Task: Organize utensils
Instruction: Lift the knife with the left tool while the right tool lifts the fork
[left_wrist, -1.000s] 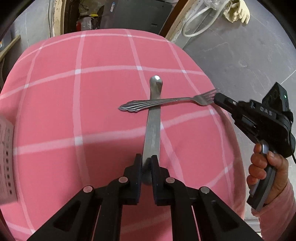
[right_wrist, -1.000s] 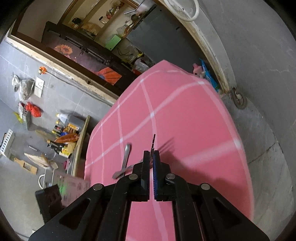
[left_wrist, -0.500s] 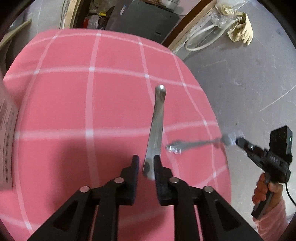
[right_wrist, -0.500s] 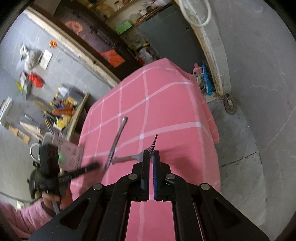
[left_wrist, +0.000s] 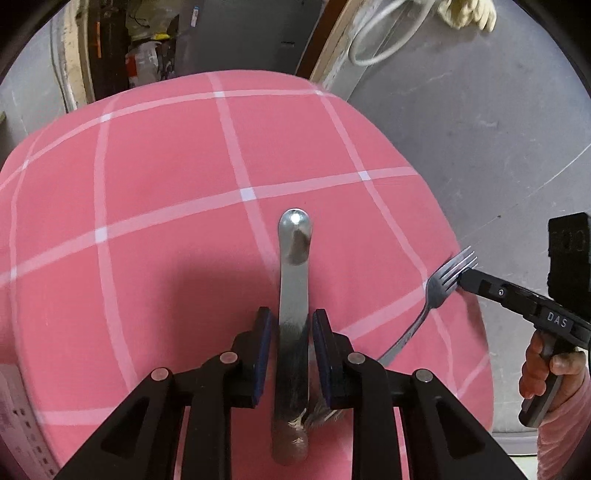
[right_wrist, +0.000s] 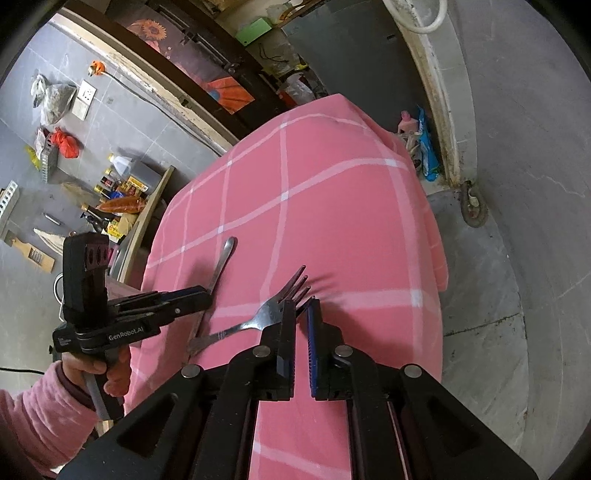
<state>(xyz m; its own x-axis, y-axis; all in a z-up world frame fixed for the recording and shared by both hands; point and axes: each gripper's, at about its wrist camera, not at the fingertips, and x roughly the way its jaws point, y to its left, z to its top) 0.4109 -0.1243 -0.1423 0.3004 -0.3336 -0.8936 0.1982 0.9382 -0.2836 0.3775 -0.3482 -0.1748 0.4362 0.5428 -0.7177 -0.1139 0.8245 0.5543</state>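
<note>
A steel knife (left_wrist: 293, 295) lies on the pink checked tablecloth (left_wrist: 166, 221), its rounded end pointing away. My left gripper (left_wrist: 291, 325) straddles it with the jaws open and a small gap on each side. A steel fork (left_wrist: 439, 284) lies to its right, tines near the table's right edge and handle end under the knife. In the right wrist view the fork (right_wrist: 269, 314) lies just left of my right gripper (right_wrist: 302, 306), whose jaws are slightly open with the tines beside the left finger. The knife (right_wrist: 221, 262) and left gripper (right_wrist: 199, 295) show there too.
The tablecloth's right edge (left_wrist: 472, 295) drops to a grey floor. A printed paper sheet (left_wrist: 14, 424) lies at the table's left edge. Bottles and clutter (right_wrist: 118, 192) stand on a shelf beyond the table's far left side. A dark doorway (left_wrist: 147, 44) lies behind the table.
The fork was carried off the knife and laid down to its right, tines outward. Both grippers have let go: the left opened around the knife, the right opened beside the fork.
</note>
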